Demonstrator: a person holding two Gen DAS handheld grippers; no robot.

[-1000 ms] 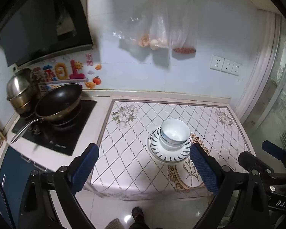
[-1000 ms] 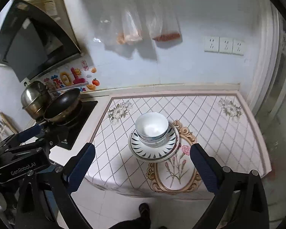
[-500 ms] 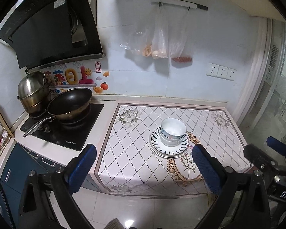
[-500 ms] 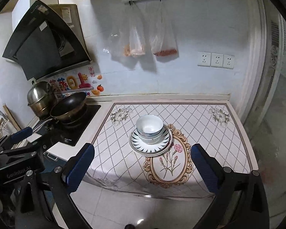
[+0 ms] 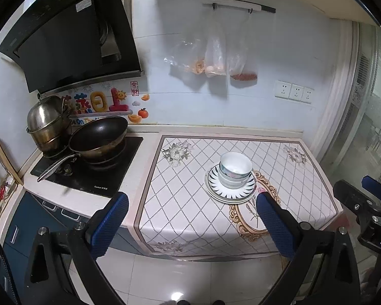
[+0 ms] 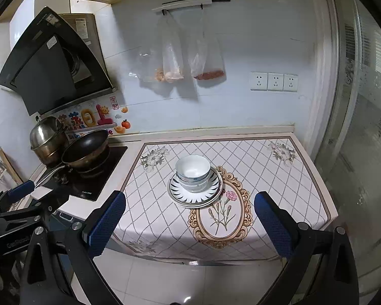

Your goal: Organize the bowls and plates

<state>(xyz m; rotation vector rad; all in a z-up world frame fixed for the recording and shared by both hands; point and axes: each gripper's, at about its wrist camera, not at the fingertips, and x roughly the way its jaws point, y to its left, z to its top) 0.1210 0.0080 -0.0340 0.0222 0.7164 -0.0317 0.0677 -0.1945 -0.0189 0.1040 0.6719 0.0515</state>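
On the counter sat two stacked bowls atop two plates; both grippers hung back, jaws spread, empty.

Your left gripper hangs wide open at lower centre; stacked bowls sit on plates right of centre.

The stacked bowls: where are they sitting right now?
The bowls sit nested on the stacked plates near the middle of the patterned counter cloth, right of the stove and wok.
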